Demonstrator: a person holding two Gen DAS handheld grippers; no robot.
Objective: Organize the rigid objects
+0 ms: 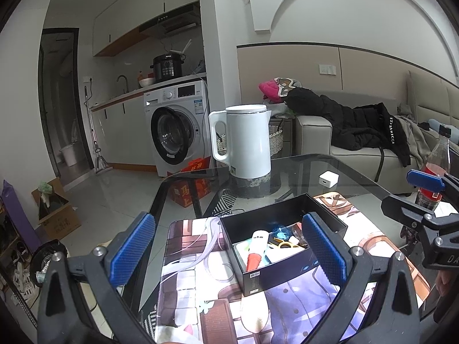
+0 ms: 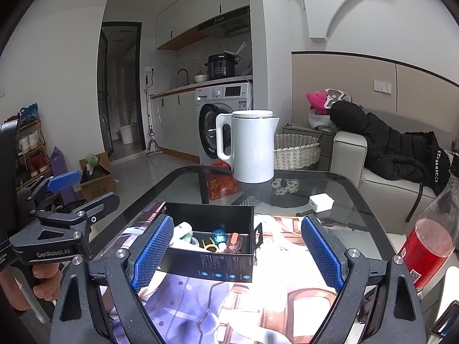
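Observation:
A black open box (image 1: 289, 266) (image 2: 212, 261) sits on a printed mat (image 1: 200, 295) (image 2: 258, 295) on the glass table. It holds several small items: a white and orange tube (image 1: 256, 250), a teal object (image 2: 219, 235), a yellow ring piece (image 2: 210, 247), an orange item (image 2: 233, 242). My left gripper (image 1: 228, 250) is open and empty, held just in front of the box. My right gripper (image 2: 236, 253) is open and empty, also in front of the box. Each gripper shows at the edge of the other's view.
A white kettle (image 1: 246, 140) (image 2: 249, 146) stands at the table's far side. A small white charger cube (image 1: 329, 178) (image 2: 321, 202) lies on the glass. A bottle of red drink (image 1: 434, 169) (image 2: 430, 238) stands at the right. Sofa, washing machine beyond.

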